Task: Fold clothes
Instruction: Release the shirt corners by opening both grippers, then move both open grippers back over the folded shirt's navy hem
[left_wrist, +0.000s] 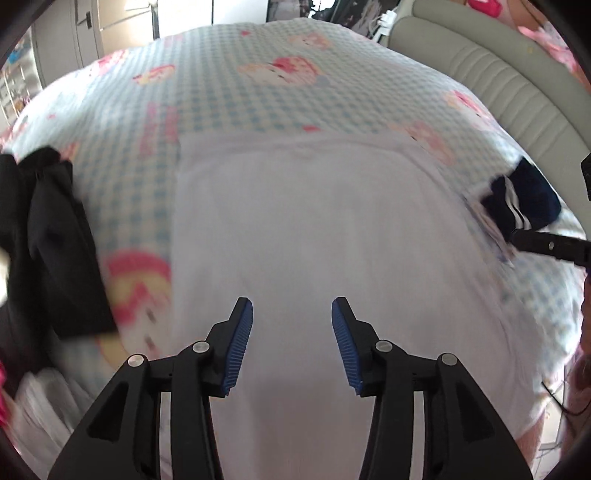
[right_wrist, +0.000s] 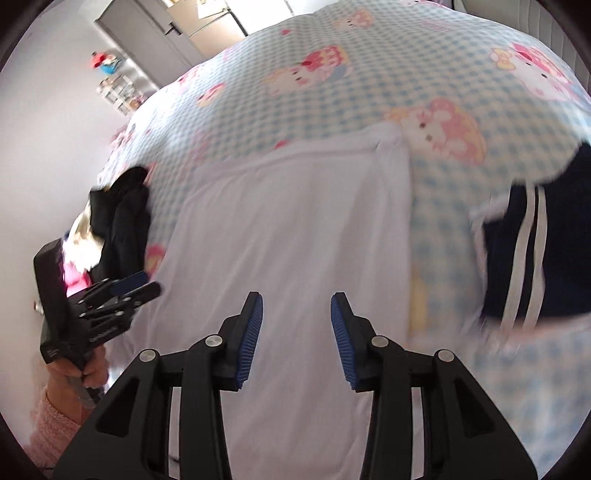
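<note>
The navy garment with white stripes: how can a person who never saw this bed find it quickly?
Start at the checked cartoon-print bed cover. The white garment lies spread in its middle; look to its right for the navy garment. Unlike the plain black clothes on the left, it has white stripes.

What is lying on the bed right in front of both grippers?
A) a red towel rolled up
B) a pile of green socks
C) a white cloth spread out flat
C: a white cloth lies spread flat on the checked bedcover, under the open left gripper and the open right gripper.
</note>
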